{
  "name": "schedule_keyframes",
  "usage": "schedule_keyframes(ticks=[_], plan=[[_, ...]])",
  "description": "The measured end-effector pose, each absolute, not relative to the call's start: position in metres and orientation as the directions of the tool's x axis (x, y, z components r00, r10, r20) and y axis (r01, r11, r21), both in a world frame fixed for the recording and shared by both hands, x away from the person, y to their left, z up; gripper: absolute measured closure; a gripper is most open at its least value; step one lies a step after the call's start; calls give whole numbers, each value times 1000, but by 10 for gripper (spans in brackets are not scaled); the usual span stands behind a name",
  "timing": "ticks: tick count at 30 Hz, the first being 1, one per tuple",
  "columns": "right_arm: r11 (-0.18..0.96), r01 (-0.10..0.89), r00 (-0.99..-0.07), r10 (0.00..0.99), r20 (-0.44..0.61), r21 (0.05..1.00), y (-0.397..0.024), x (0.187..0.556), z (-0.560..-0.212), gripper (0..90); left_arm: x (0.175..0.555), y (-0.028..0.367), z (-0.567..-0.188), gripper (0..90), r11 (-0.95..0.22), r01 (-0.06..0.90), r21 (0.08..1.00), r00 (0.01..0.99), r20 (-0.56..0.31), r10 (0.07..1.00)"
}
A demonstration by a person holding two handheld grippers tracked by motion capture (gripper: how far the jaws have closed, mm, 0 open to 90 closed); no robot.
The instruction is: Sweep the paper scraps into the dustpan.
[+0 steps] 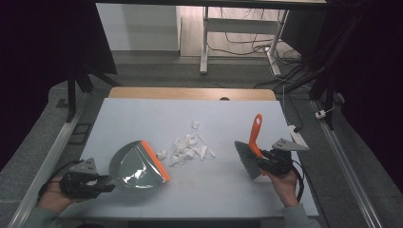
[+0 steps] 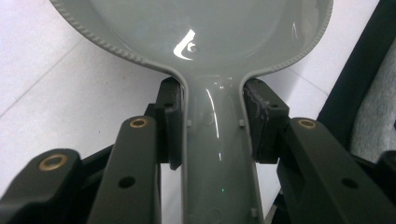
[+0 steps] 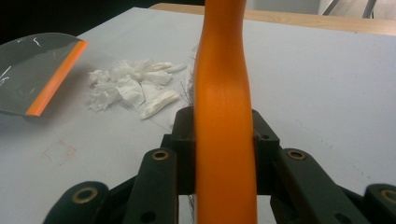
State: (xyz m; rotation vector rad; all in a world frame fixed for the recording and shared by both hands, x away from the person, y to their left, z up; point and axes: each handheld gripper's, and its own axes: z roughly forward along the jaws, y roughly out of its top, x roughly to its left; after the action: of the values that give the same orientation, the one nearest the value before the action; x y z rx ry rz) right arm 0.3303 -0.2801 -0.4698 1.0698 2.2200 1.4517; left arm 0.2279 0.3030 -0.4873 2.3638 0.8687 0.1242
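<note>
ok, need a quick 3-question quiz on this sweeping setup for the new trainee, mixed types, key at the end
1. True or false: the left claw is shut on the handle of the dustpan.
2. What does the right claw hold?
A. a sponge
B. the orange handle of the brush
C. a cup
3. Where do the paper scraps lie, relative to the dustpan and the brush?

Key
1. True: both pads press on the grey handle.
2. B.
3. On the white table, between the two, just in front of the dustpan's orange lip.
</note>
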Motion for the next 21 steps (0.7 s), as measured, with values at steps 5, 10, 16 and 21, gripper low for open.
schedule_keyframes(ticks=[5, 10, 16, 21], plan=[[220, 425, -693, 703, 159, 878, -277, 331, -469, 696, 227, 303, -489, 616, -615, 564, 551, 777, -101, 622], [216, 432, -690, 704, 167, 875, -276, 332, -469, 695, 229, 300, -492, 615, -627, 569, 533, 777, -97, 622], [215, 429, -679, 717, 156, 877, -262, 340, -461, 696, 231, 297, -495, 615, -636, 570, 521, 780, -102, 617], [231, 440, -669, 729, 145, 868, -243, 354, -458, 696, 233, 298, -498, 615, -628, 576, 522, 776, -109, 621]])
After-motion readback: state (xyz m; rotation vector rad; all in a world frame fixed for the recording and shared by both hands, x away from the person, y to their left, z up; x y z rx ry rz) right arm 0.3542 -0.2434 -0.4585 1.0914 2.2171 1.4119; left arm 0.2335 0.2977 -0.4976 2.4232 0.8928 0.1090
